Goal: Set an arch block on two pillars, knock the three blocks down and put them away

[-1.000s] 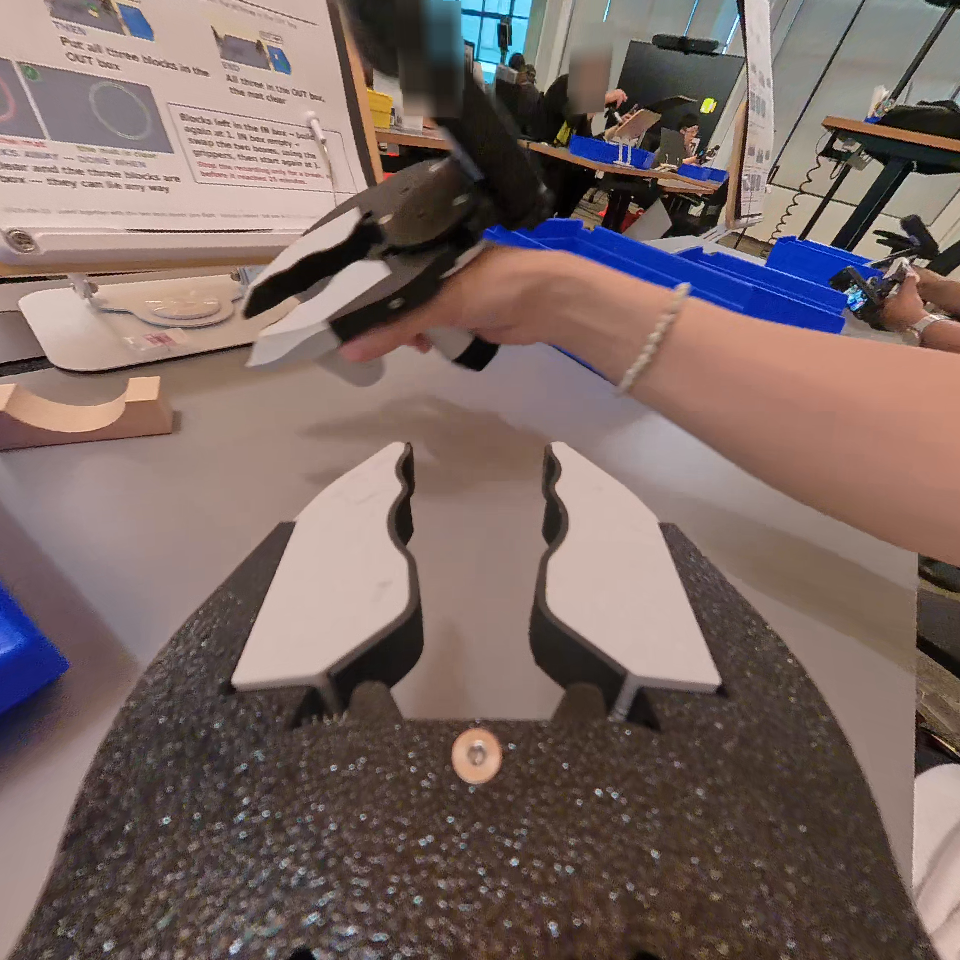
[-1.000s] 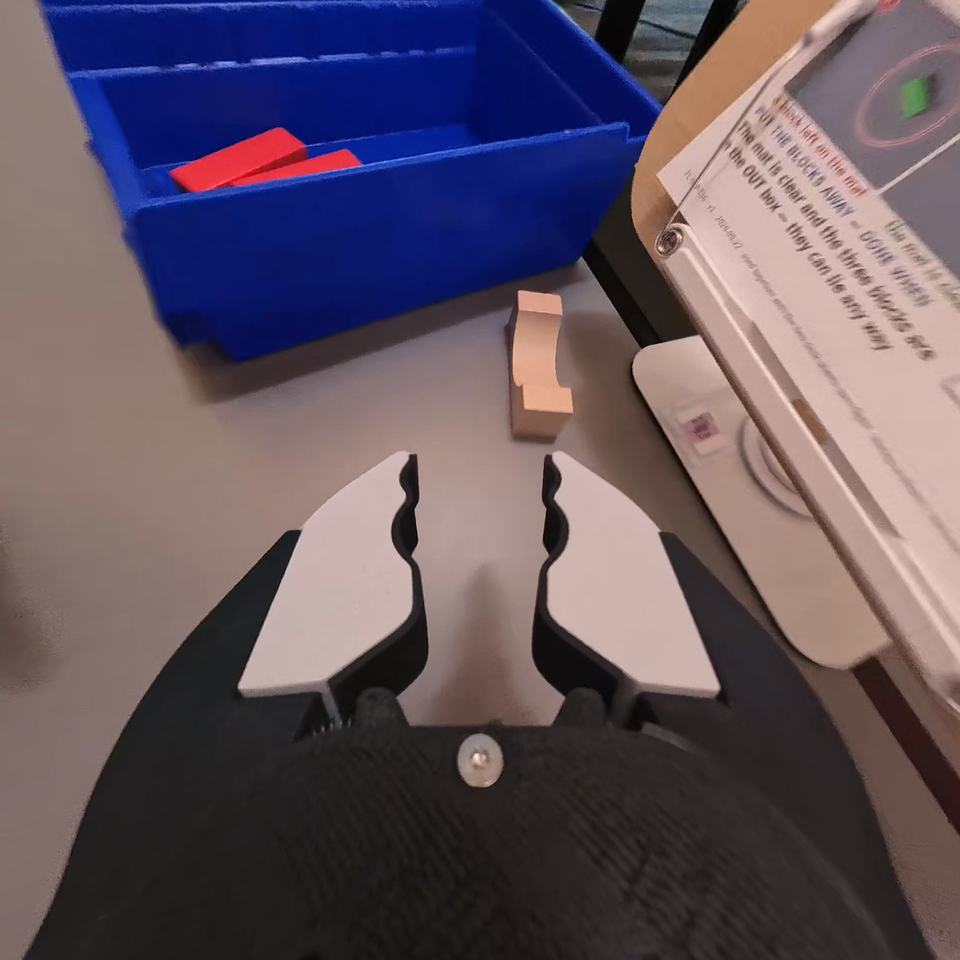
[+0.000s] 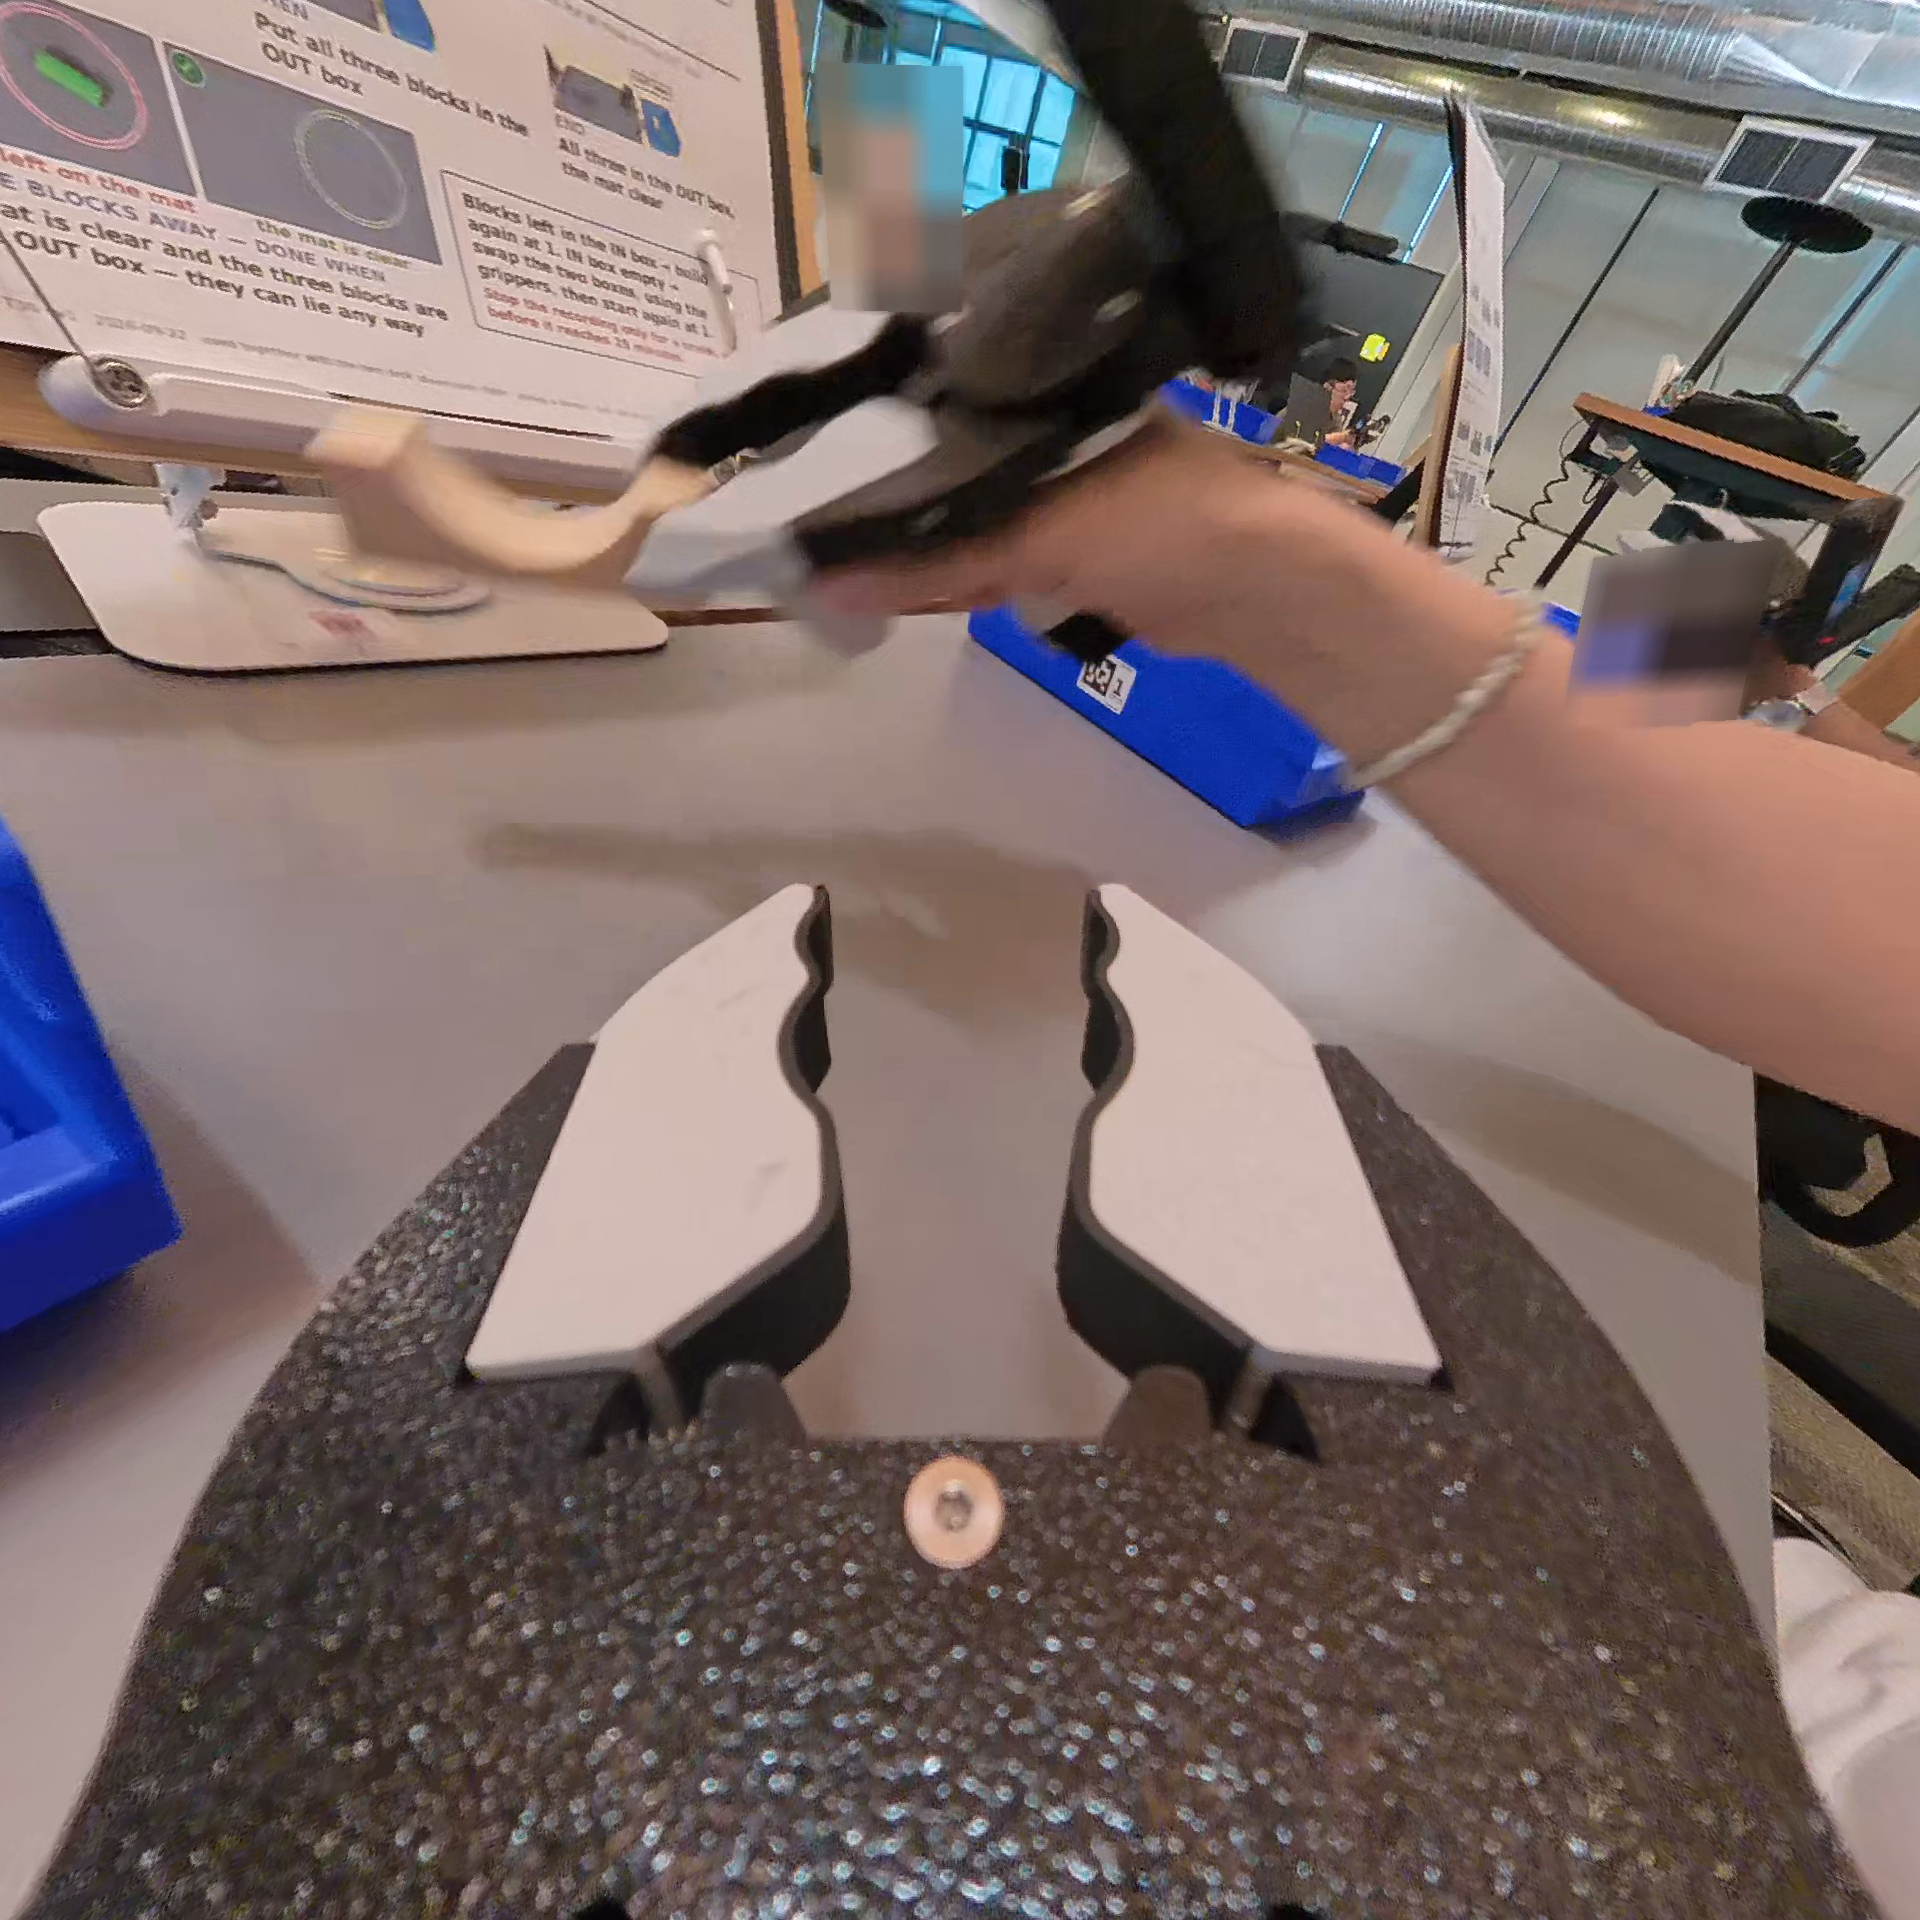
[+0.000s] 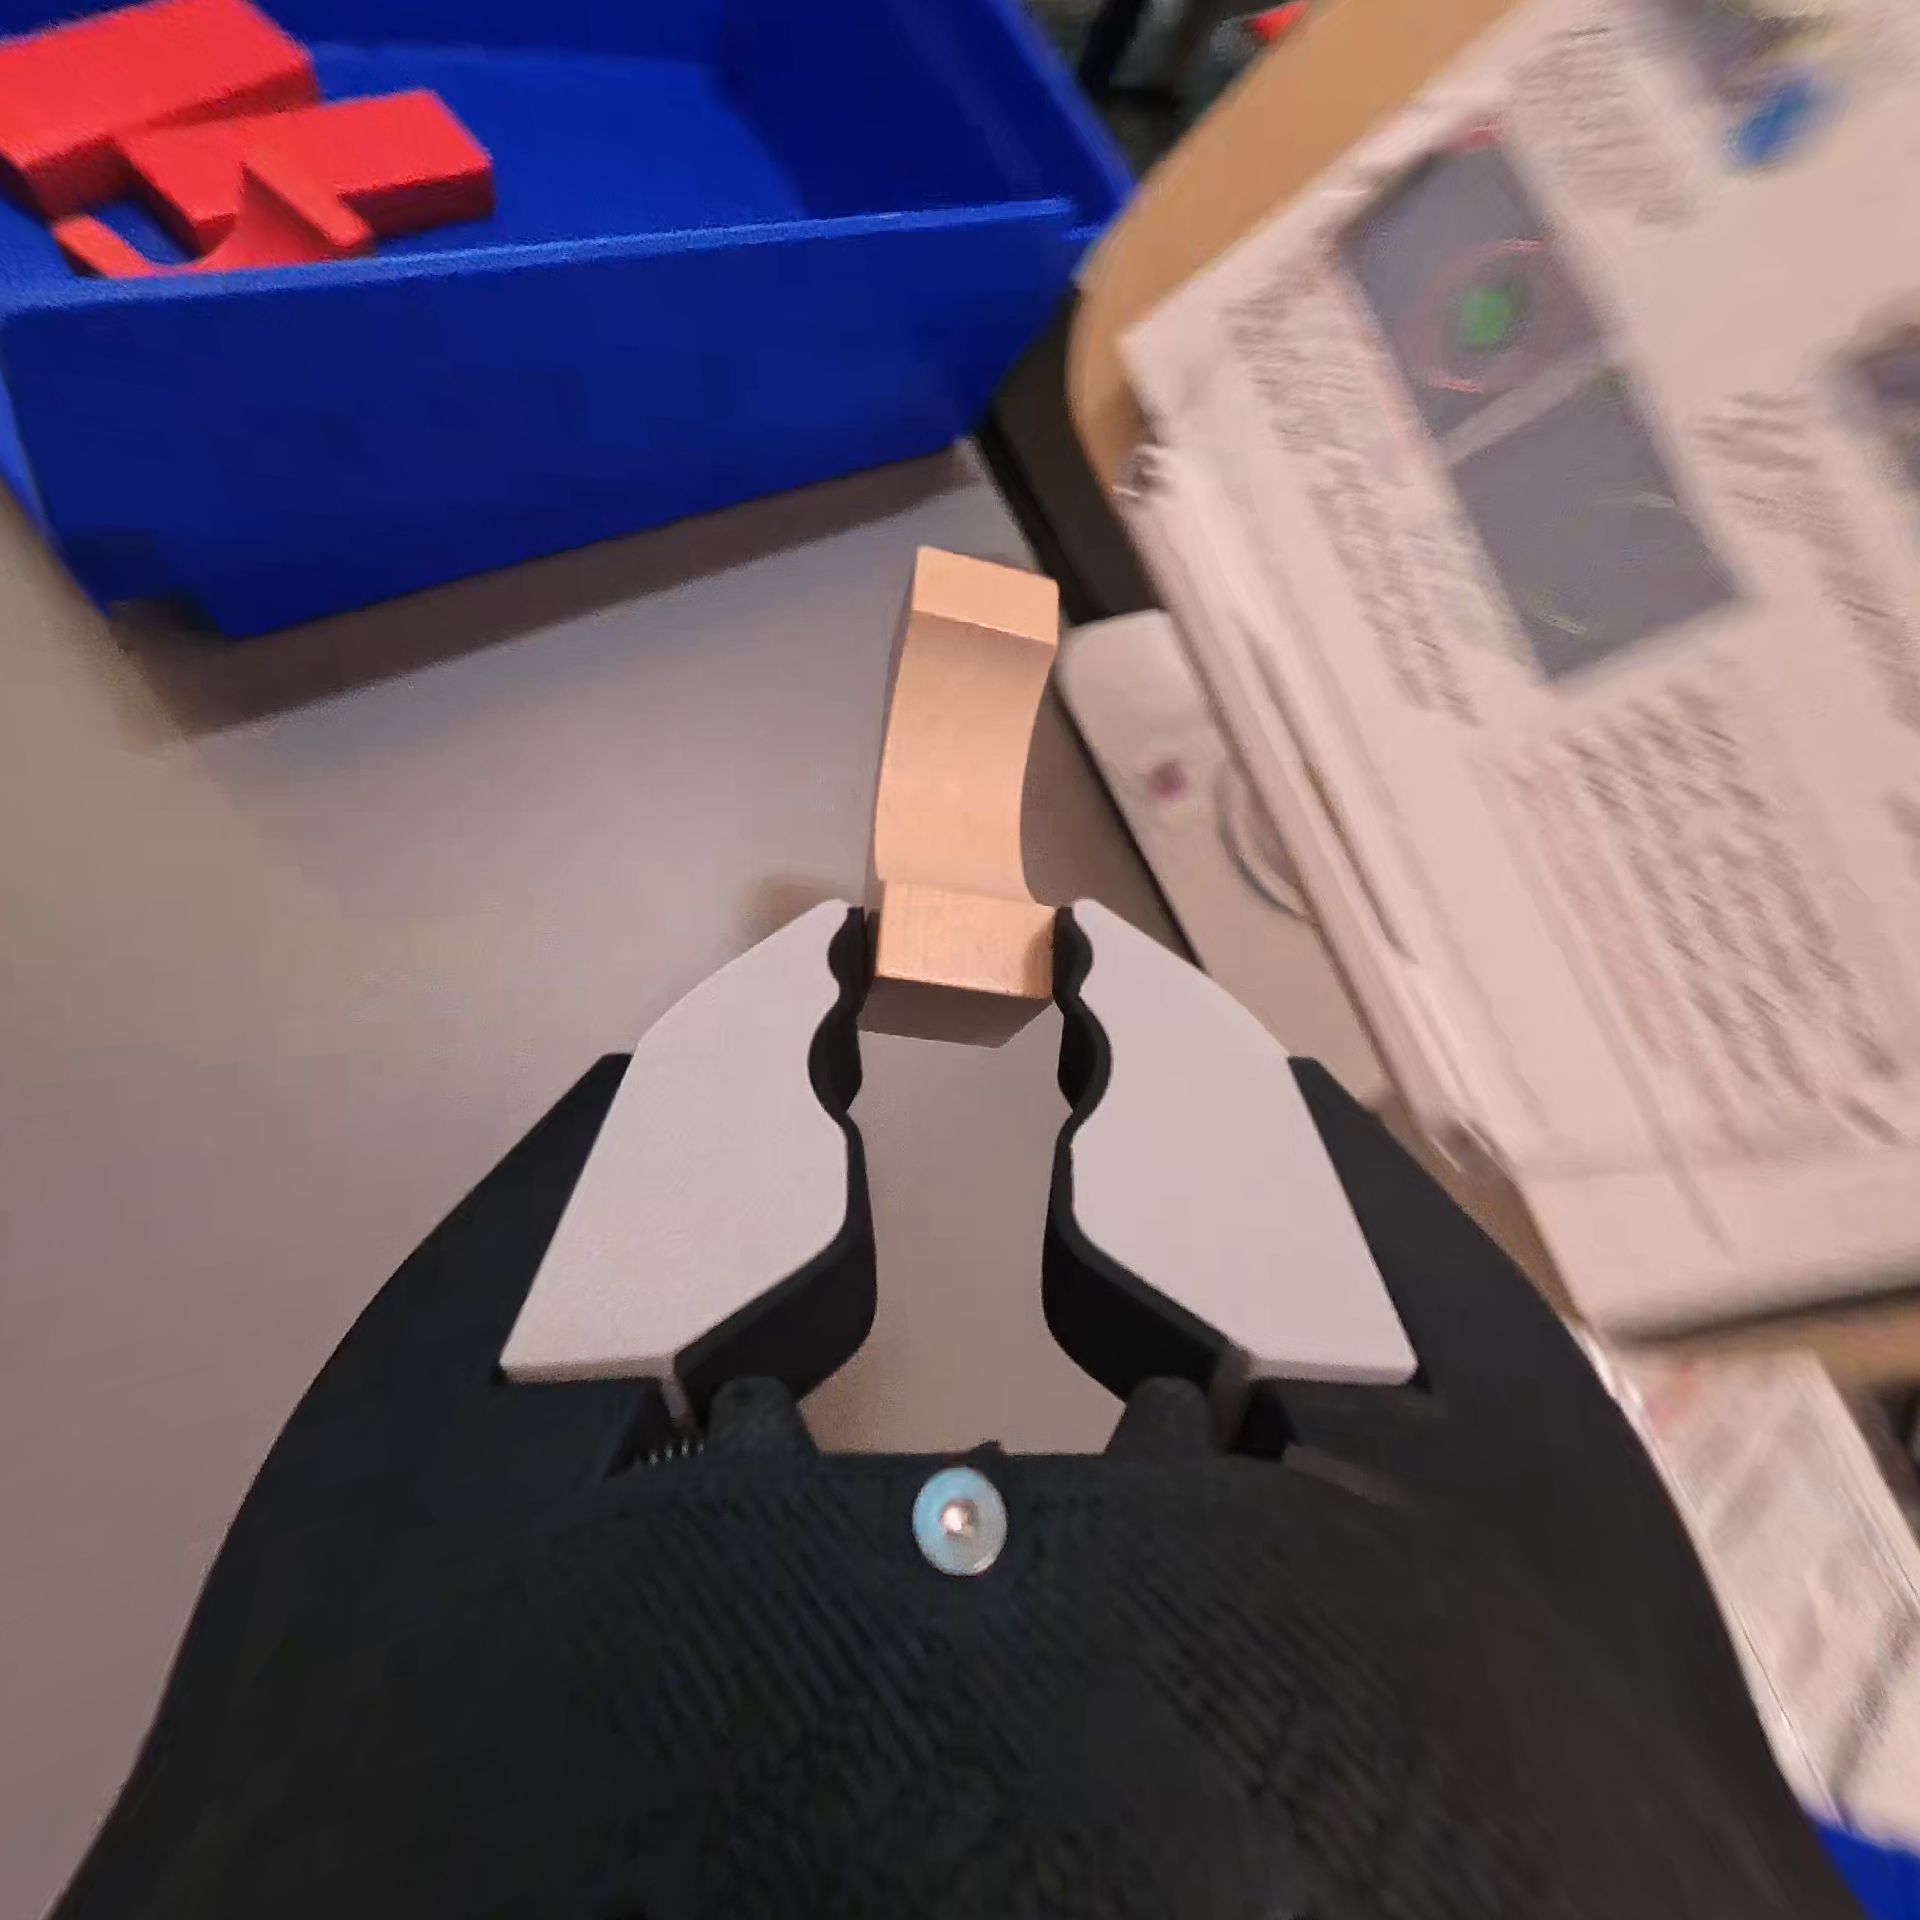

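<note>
My right gripper [image 4: 958, 940] is shut on one end of a pale wooden arch block [image 4: 961, 774] and holds it above the grey table. In the left wrist view the same gripper [image 3: 681, 499] shows across the table, held by a hand, with the arch block [image 3: 457, 520] sticking out to the left in front of the instruction stand. My left gripper [image 3: 954, 920] is open and empty, low over the grey table [image 3: 520, 831]. Red blocks [image 4: 239, 177] lie in the blue bin [image 4: 499, 416] ahead of the right gripper.
A white stand with a printed instruction sheet [image 3: 343, 208] stands at the table's back edge; it also shows in the right wrist view [image 4: 1558, 727]. A blue bin corner [image 3: 62, 1122] is at my left. Another blue bin [image 3: 1184, 717] lies behind the forearm [image 3: 1662, 883]. People sit at desks farther back.
The right gripper has closed on the arch block, which lay on the table before, and lifted it. The left gripper stays open over the table.
</note>
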The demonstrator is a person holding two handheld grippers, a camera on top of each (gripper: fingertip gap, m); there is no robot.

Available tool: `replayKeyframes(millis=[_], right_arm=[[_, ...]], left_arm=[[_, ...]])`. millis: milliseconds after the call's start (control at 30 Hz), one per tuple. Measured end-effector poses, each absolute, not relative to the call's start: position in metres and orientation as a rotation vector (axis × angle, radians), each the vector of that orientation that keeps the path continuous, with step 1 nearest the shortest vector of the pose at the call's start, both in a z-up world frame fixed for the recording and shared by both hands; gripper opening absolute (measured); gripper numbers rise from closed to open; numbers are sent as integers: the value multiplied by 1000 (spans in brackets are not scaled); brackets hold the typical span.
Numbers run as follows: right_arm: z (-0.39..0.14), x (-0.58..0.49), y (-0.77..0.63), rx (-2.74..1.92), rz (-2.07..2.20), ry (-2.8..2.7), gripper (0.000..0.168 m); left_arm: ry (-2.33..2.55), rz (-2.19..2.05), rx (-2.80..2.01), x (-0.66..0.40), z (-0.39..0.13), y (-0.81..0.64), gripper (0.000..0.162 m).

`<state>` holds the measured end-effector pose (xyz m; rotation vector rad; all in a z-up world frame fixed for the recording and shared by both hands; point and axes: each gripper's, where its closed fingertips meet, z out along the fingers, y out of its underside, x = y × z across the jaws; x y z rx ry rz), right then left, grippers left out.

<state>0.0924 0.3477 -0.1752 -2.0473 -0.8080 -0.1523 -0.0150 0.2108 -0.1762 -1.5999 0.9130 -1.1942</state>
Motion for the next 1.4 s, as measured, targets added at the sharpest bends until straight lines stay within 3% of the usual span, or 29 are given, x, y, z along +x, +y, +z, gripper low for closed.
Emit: replayKeyframes(millis=[133, 233, 533, 700, 833, 1100, 1200, 1333, 1400], right_arm=[[-113, 209, 280, -2050, -398, -518, 35], [-98, 309, 219, -2081, -537, -233, 35], [-202, 477, 112, -2343, -589, 216, 35], [-219, 487, 114, -2336, -576, 251, 0], [-223, 486, 115, -2365, -618, 152, 1], [-213, 462, 121, -2321, -458, 124, 14], [-203, 442, 125, -2270, -357, 127, 30], [-178, 408, 132, -2112, -171, 164, 68], [-163, 393, 133, -2032, -124, 168, 71]], left_arm=[[970, -1155, -1605, -8, -180, 203, 45], [993, -1144, -1600, -1, -178, 197, 45], [1116, -1167, -1542, 27, -170, 162, 45], [1171, -1122, -1545, 30, -174, 156, 45], [1189, -1115, -1561, 30, -179, 154, 45], [1199, -1117, -1572, 34, -185, 155, 45], [1212, -1104, -1576, 34, -188, 155, 45], [1218, -1091, -1583, 31, -191, 158, 45], [1222, -1084, -1590, 29, -192, 160, 45]])
